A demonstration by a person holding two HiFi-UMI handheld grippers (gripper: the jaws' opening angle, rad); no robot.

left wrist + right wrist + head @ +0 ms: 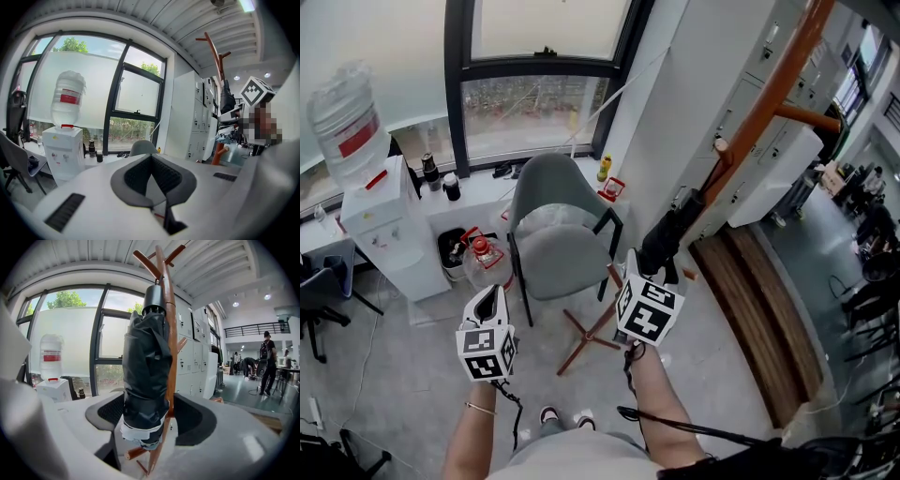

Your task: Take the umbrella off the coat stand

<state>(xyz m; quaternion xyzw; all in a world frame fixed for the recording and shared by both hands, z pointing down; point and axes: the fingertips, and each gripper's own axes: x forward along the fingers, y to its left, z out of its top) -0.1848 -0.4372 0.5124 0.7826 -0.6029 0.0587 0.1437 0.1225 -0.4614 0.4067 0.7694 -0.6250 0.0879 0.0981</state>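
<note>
A folded black umbrella (pixel 670 234) hangs against the orange-brown wooden coat stand (pixel 761 111), right of the chair. My right gripper (pixel 654 274) is at its lower end. In the right gripper view the umbrella (pixel 144 366) and the stand's pole (pixel 171 329) both stand between the wide-apart jaws of the right gripper (pixel 150 418); the pads do not press on them. My left gripper (pixel 491 296) is held lower left, away from the stand, with its jaws together and nothing in them. The left gripper (pixel 150 160) view shows the umbrella (pixel 227 101) at far right.
A grey chair (pixel 558 234) stands just left of the stand's feet. A water dispenser (pixel 386 220), a red-capped jug (pixel 480 258) and a bin are at left. White cabinets (pixel 773 173) and a wooden platform (pixel 759 309) are at right. People (pixel 267 359) stand far off.
</note>
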